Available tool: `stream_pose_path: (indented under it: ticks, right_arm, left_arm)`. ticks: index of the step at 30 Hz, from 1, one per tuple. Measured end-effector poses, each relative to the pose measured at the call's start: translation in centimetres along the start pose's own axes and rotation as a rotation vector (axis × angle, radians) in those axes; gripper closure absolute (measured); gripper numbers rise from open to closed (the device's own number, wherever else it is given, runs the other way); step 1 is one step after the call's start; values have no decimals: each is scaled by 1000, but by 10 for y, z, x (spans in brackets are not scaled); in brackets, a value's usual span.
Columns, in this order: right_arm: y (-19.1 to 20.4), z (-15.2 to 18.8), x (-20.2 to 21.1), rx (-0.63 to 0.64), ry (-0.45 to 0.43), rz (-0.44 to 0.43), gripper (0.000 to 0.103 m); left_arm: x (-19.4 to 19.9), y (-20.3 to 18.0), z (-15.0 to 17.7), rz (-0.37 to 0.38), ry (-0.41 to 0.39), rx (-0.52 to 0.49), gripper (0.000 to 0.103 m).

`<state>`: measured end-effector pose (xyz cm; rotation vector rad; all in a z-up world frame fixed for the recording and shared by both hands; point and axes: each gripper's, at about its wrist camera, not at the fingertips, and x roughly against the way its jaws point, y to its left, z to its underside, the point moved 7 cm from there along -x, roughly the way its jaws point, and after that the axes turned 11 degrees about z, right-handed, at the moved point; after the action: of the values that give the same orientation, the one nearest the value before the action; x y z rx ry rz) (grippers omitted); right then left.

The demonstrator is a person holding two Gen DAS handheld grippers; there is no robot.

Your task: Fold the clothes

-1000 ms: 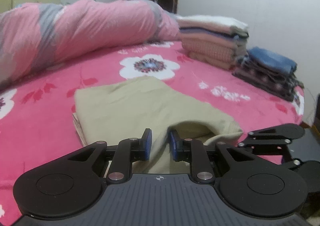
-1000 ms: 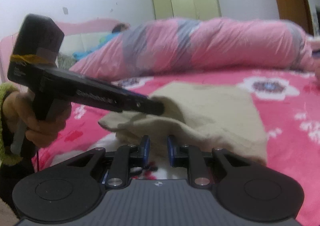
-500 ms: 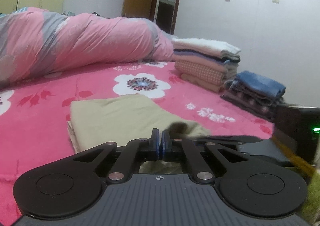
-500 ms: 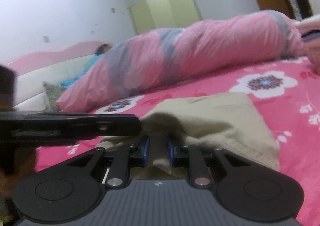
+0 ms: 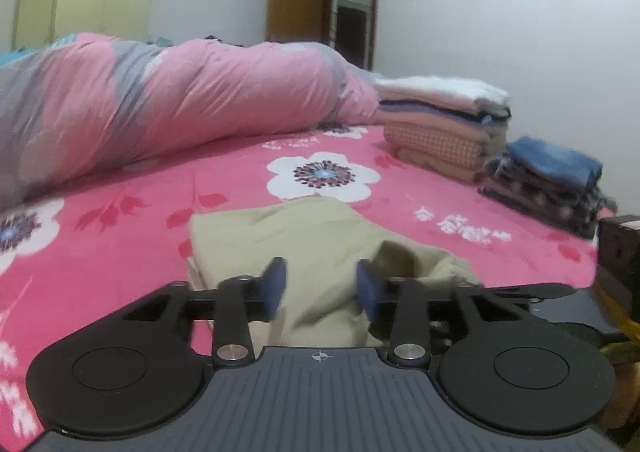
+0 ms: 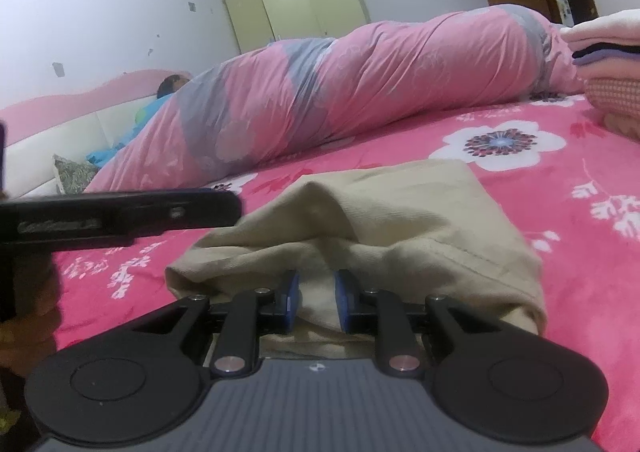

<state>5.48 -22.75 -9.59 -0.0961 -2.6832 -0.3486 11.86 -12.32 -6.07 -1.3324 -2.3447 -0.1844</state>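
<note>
Pants [image 5: 320, 236] folded on the bed [image 5: 120, 236], both grippers at the near edge

Left view: left hand-held gripper [image 5: 321, 286] gapes wide, nothing held, cloth dead ahead and running away from it. Right view: right hand-held gripper [image 6: 317, 298] is part open with a cloth bulge between its pads, can't tell if it's pinching; looks the nearer.

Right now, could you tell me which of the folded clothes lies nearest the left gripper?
The beige garment, directly under the left gripper; the tall stack and blue-topped pile sit farther right.
</note>
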Motion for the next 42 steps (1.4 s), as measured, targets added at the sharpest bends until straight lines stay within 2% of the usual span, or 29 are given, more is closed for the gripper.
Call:
stream_pose_path:
  ticks: [2,3,4,5,6,8,14,17,24,27,31,34,37,39,42]
  right_arm:
    - [0,-1,2,-2,-10,-8,80]
    - [0,-1,3,-1,-20,-11,80]
    - [0,-2,4,1,-27,-13,80]
    - [0,-3,5,0,-34,-15,80]
    - [0,-4,6,-6,-45,-19,80]
    - [-1,-6,9,-23,-64,-34,80]
    - [5,-10,5,-74,-70,-86,80]
    - [7,-10,-6,-104,-45,-71,80]
    - [13,-5,-36,-138,-28,20,81]
    - [10,-3,-28,-159,-61,61,79]
    - [1,-3,-10,-206,-86,41,76]
    - [4,1,-28,-192,-71,81,73]
    - [3,-1,-33,-183,-71,80,73]
    - [3,-2,-19,-132,-87,70,72]
    - [-4,1,-1,-45,-147,118,74]
  left_arm:
    - [-5,-1,-1,3,15,-5,64]
    - [-6,-2,-1,5,17,-2,70]
    - [-7,-2,-1,7,18,2,92]
    - [-9,-3,-2,9,20,5,101]
    - [-10,-3,-2,11,21,8,102]
    - [-12,-5,-3,15,24,14,103]
    - [11,-19,-4,43,-61,41,103]
    - [17,-19,-4,67,-95,73,103]
    - [16,-15,5,87,-81,94,103]
    - [15,-13,14,77,-70,99,103]
    - [17,-13,16,89,-82,120,103]
    - [17,-11,17,76,-79,124,103]
    - [17,-3,19,77,-74,152,103]
    - [17,-4,21,77,-72,144,103]
    - [13,-7,25,86,-66,130,103]
